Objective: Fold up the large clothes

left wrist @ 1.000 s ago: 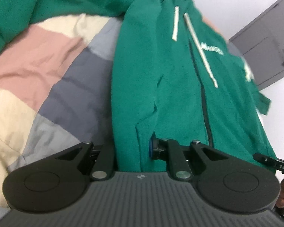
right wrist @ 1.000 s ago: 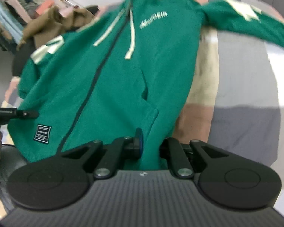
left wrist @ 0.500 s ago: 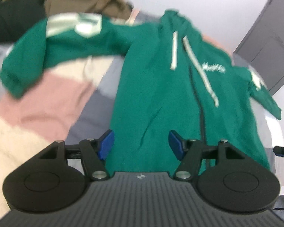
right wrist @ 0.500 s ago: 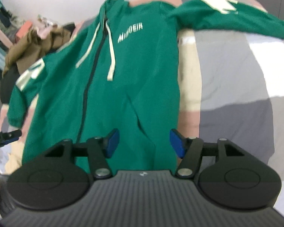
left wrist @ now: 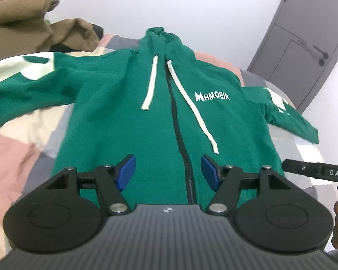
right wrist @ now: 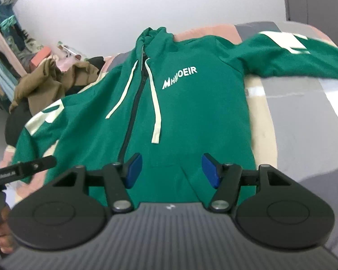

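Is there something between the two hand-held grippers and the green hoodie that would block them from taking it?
Nothing visible does. The hoodie lies flat on the bed, zipped, sleeves spread out. Both the left hand-held gripper and the right hand-held gripper are open just above its hem, with only air between. The brown clothes lie beyond it.

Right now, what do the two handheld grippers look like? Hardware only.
Both match: the left gripper and right gripper have blue pads on black linkage fingers with silver pivot pins, round black side housings, and a ribbed grey body with a small logo. Seen side-on, the right unit's black bar reads "DAS".
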Available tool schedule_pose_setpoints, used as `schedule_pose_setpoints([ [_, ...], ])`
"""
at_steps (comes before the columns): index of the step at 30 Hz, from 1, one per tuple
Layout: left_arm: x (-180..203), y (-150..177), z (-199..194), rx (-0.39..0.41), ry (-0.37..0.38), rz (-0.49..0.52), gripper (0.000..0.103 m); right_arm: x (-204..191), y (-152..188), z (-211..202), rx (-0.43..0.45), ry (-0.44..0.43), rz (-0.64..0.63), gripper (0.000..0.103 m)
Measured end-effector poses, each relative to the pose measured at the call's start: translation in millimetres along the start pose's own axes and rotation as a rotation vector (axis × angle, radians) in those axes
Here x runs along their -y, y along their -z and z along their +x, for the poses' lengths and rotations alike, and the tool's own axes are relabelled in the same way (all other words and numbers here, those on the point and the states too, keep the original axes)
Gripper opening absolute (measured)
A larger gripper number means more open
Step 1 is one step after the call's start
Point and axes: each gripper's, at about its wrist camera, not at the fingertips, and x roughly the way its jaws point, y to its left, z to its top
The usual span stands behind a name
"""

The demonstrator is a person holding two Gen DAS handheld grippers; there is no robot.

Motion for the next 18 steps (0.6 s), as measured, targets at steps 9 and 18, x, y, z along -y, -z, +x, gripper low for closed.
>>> schedule_pose_setpoints([
  [9, 0.4, 14.9, 58.7, 0.053, -0.057, 0.058, 0.070, 7.6, 0.7, 47.6, 0.063, 0.011, -0.050, 0.061],
  [18, -9.1, 18.1, 95.5, 0.054, -0.070, 0.082, 0.070, 15.4, -4.7, 94.7, 0.093, 0.100, -0.140, 0.061],
])
